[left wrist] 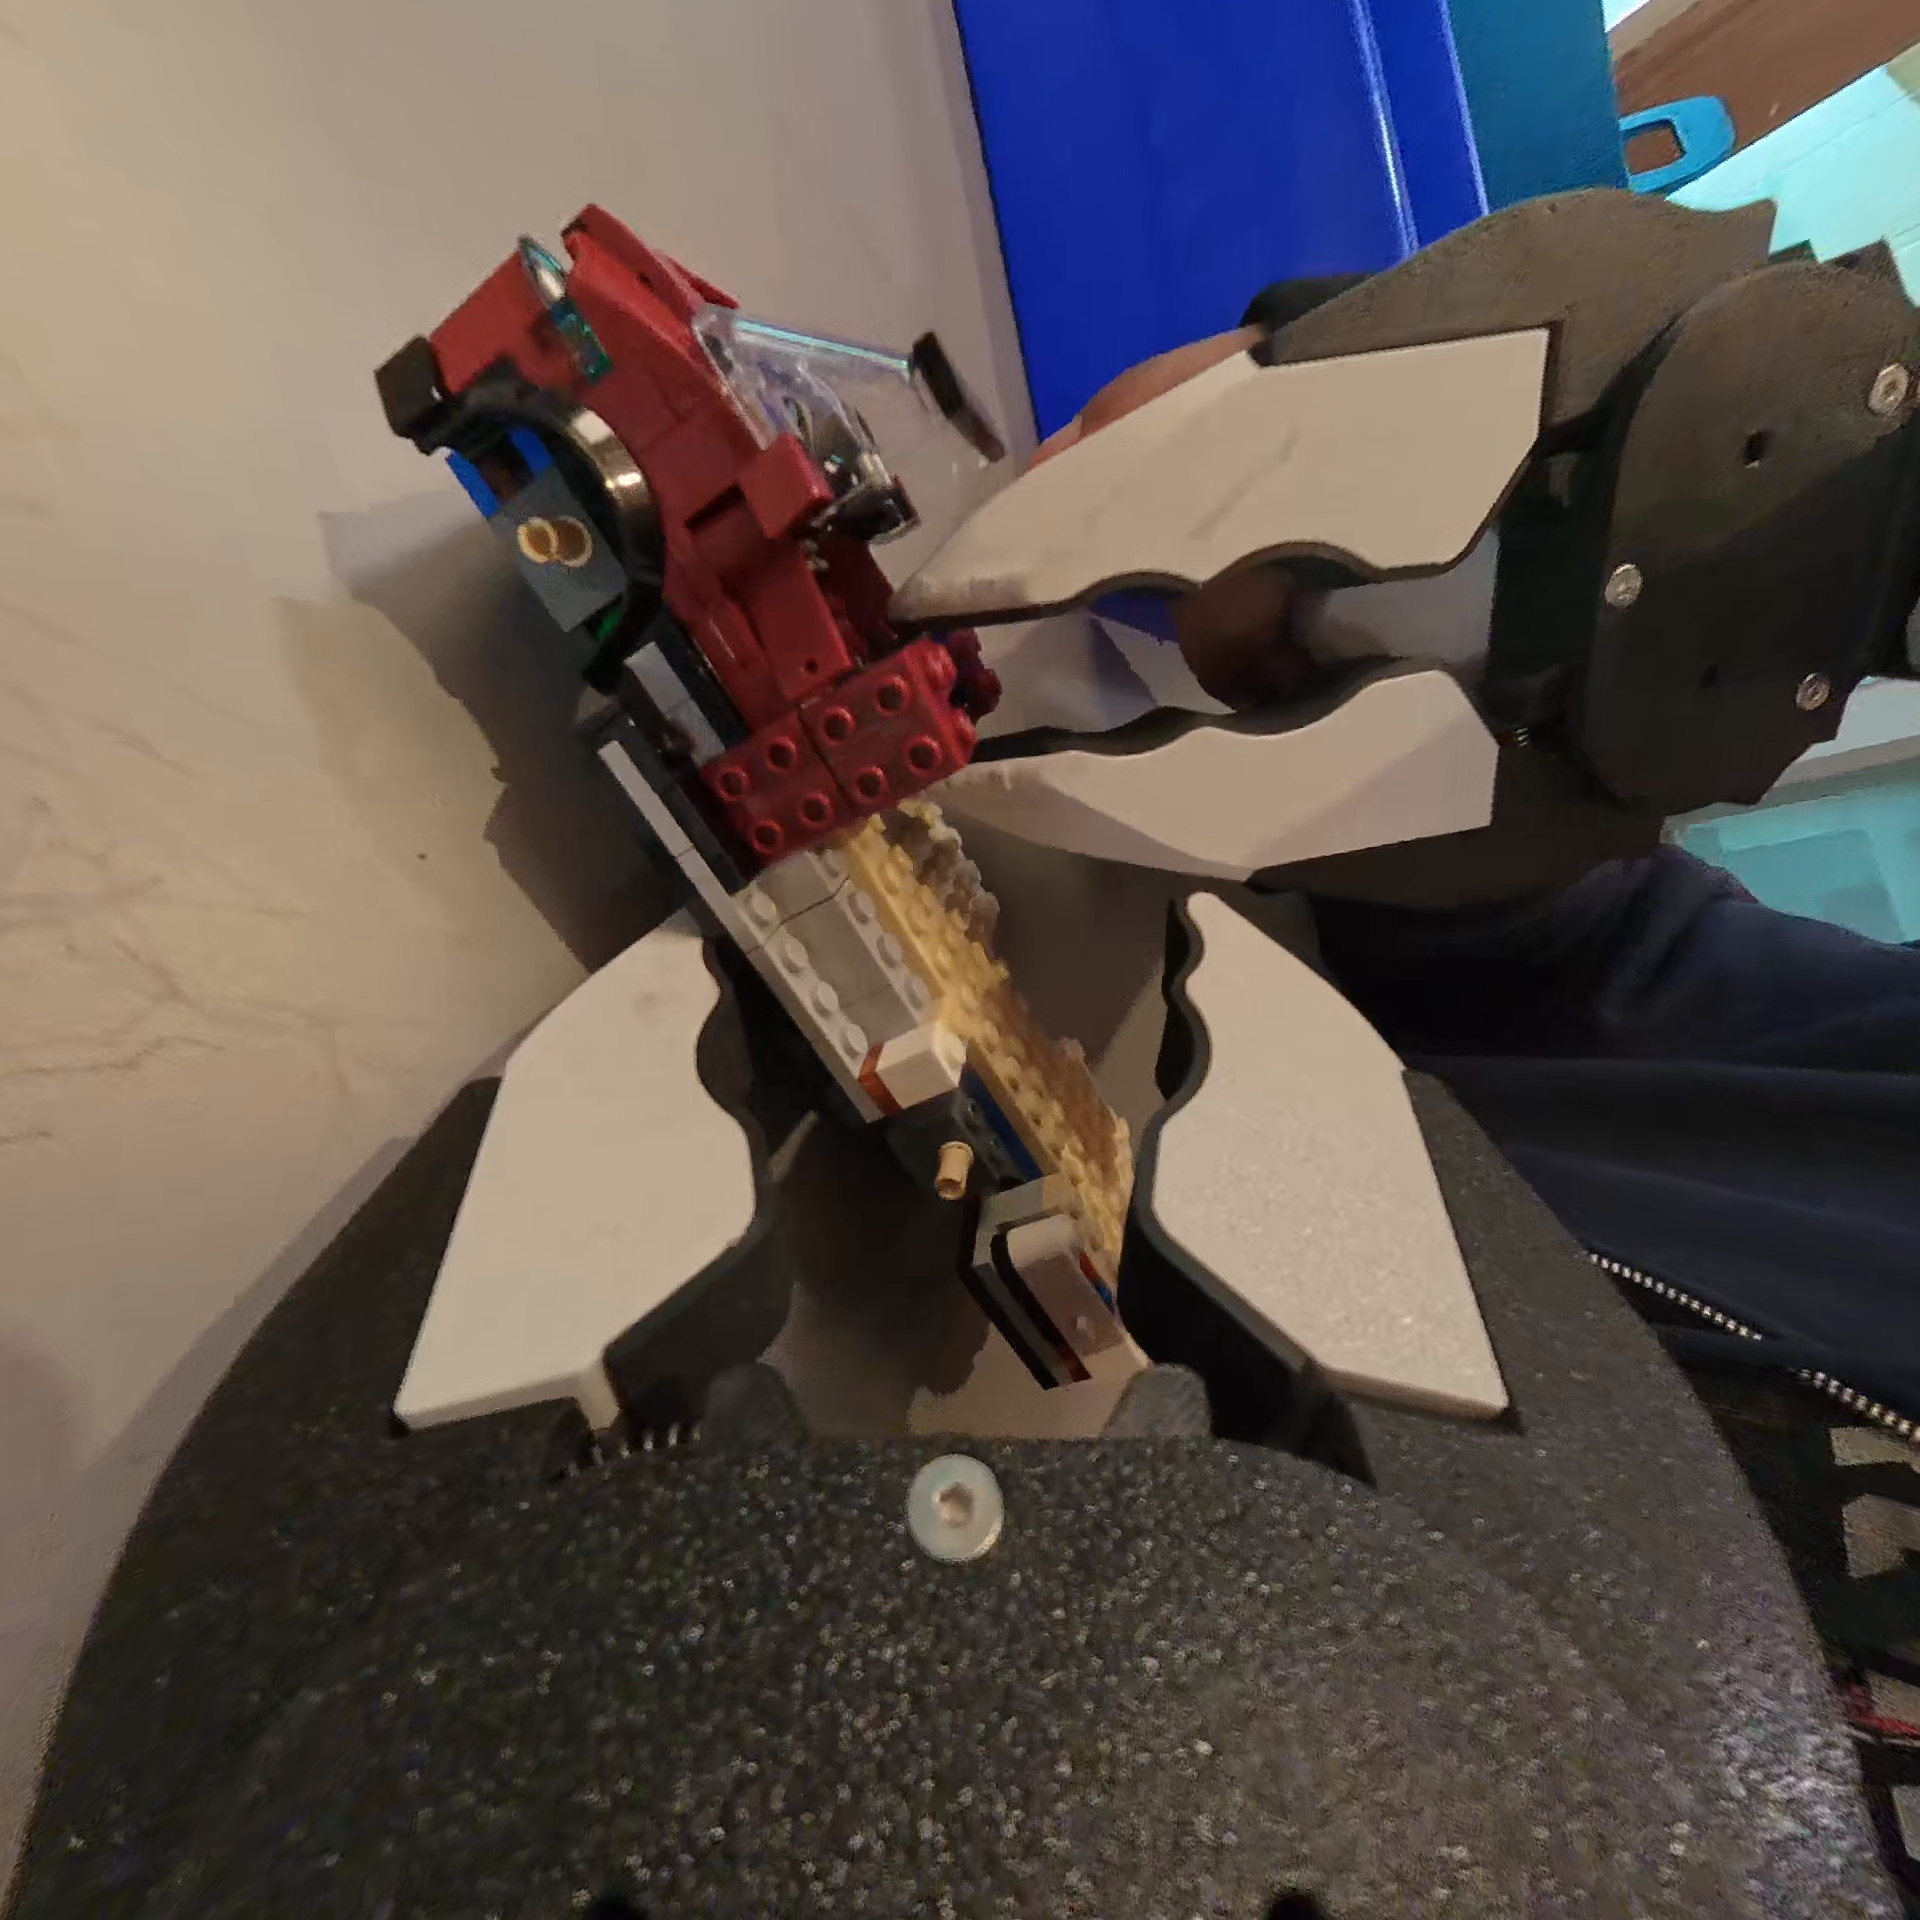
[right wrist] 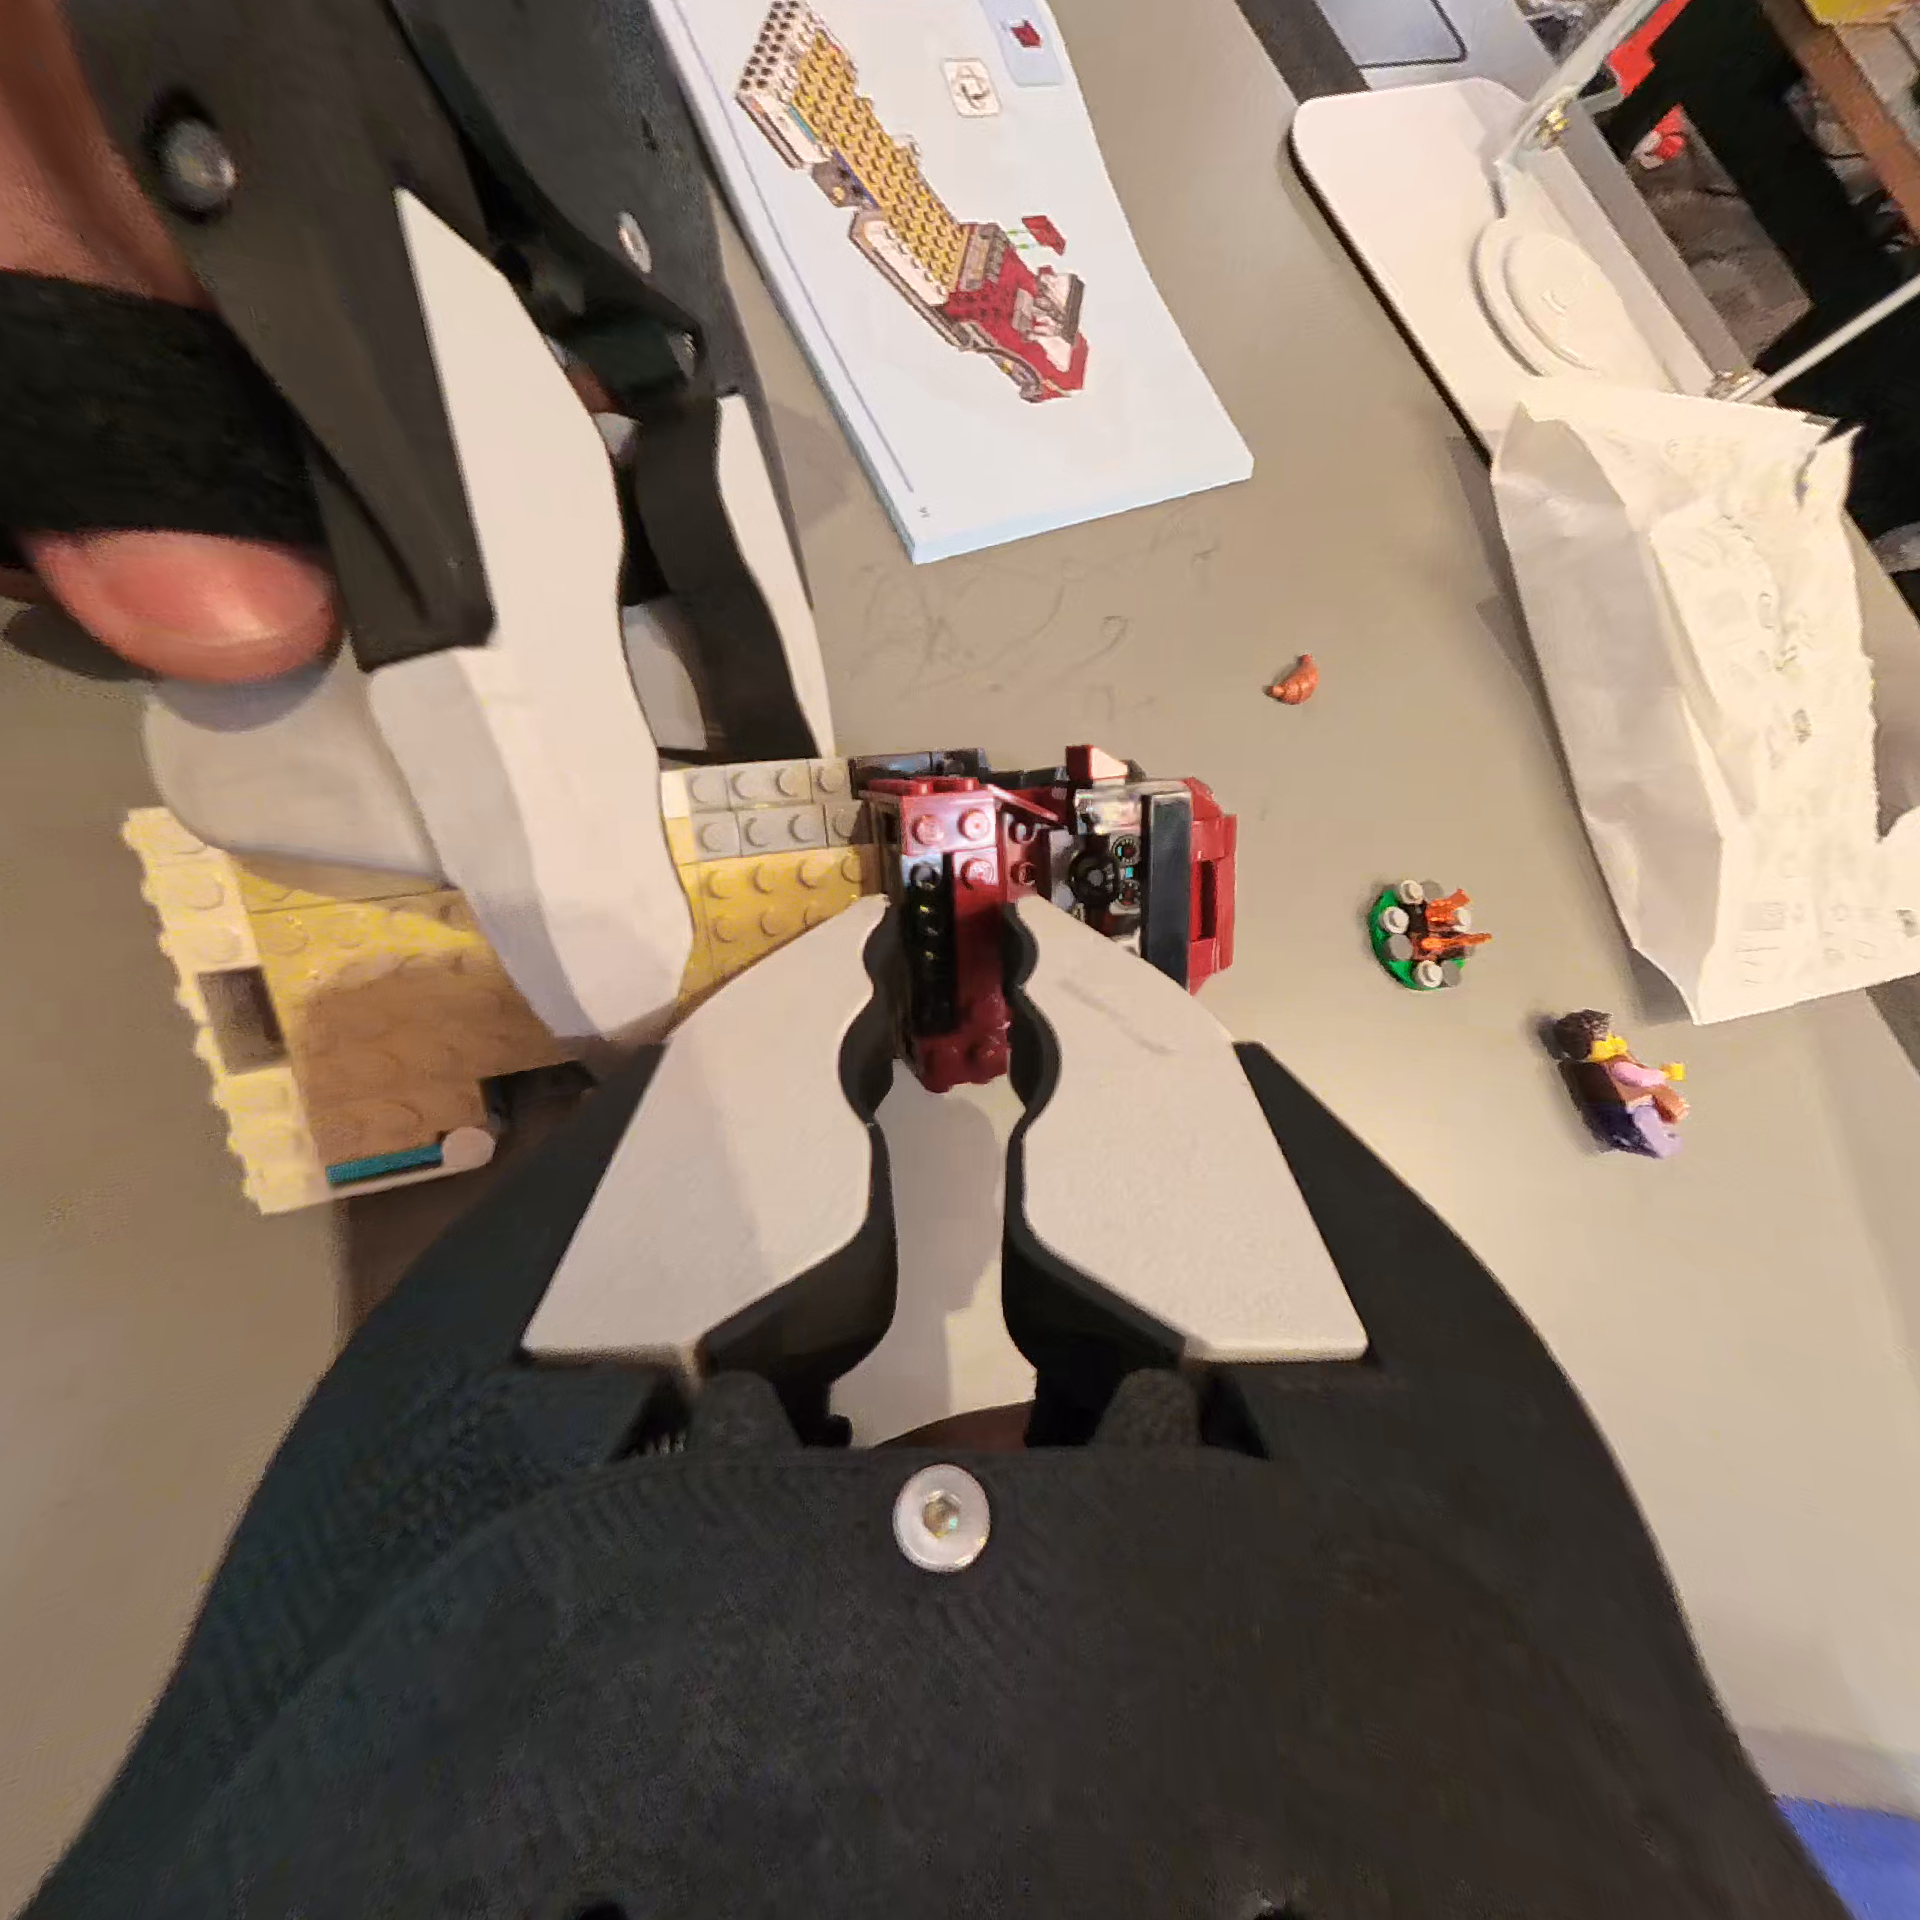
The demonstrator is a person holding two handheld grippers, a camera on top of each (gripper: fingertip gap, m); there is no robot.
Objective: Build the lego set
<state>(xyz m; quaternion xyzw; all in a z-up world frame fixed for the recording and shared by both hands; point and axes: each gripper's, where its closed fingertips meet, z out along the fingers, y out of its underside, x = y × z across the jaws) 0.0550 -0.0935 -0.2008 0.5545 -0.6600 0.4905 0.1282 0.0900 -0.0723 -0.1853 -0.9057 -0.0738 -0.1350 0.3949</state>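
I've got my right gripper (right wrist: 945, 914) clenched on the studded dark-red cab of the tan-decked brick truck (right wrist: 769, 883), left gripper (left wrist: 940, 925) released around it.

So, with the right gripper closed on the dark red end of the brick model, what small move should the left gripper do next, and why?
Probably draw the left gripper straight back off the tan studded deck. Its fingers stand wide apart, with the deck between them. The right gripper already clamps the dark red section. Backing out straight avoids knocking the brick model.
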